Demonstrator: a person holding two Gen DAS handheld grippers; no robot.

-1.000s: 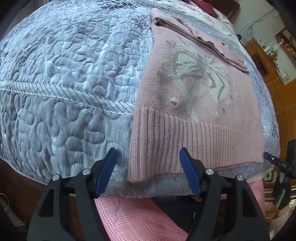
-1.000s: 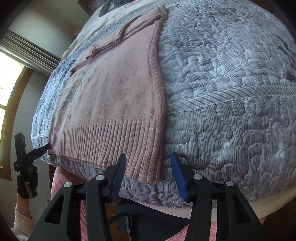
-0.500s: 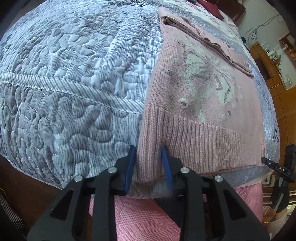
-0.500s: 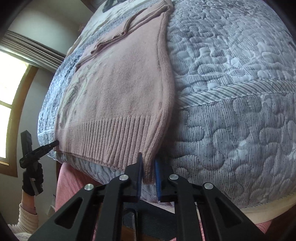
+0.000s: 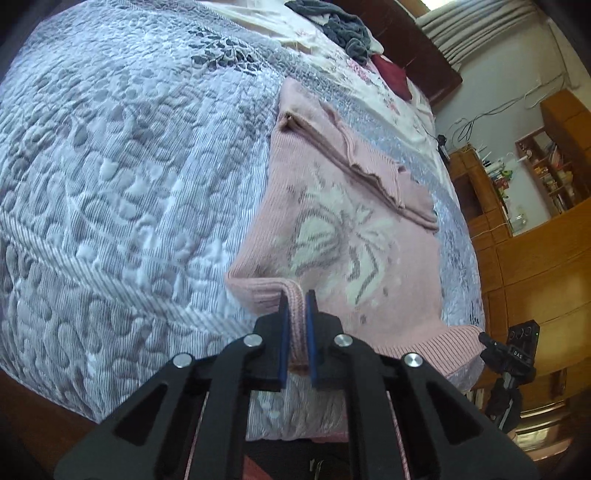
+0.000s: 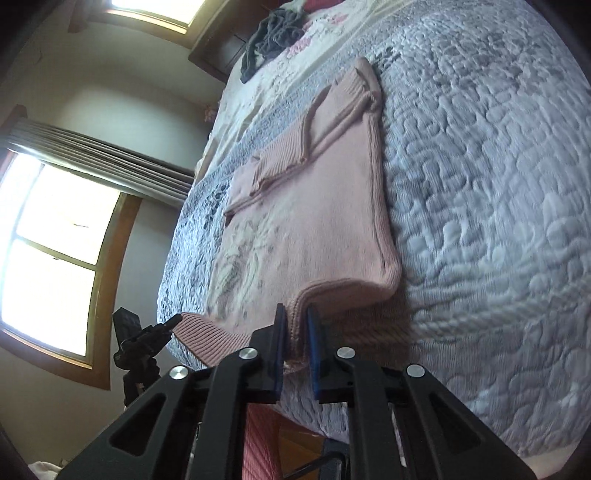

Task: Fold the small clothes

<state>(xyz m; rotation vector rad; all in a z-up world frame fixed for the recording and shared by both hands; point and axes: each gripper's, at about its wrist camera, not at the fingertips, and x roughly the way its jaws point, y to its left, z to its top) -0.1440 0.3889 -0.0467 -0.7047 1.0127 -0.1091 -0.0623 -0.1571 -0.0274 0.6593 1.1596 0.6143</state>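
On the near edge of the bed, the left gripper (image 5: pixel 296 332) is pinching the ribbed hem (image 5: pixel 295 314) of a pink sweater (image 5: pixel 354 243) at its left corner, and the right gripper (image 6: pixel 296 339) is pinching the hem at the right corner. Both corners are raised off the quilt (image 5: pixel 110 184) and curl toward 12 o'clock. The sweater lies flat on the quilt, sleeves (image 5: pixel 354 158) folded across the chest; its long axis runs from 6 to 12 o'clock, hem nearest the grippers at 6, collar end pointing to 12, toward the grey cloth (image 5: pixel 343 29) by the headboard. The step in hand looks like the bottom-to-top fold. The next move likely calls for carrying both corners together toward 12, level and evenly spaced, to lay the hem near the shoulders.
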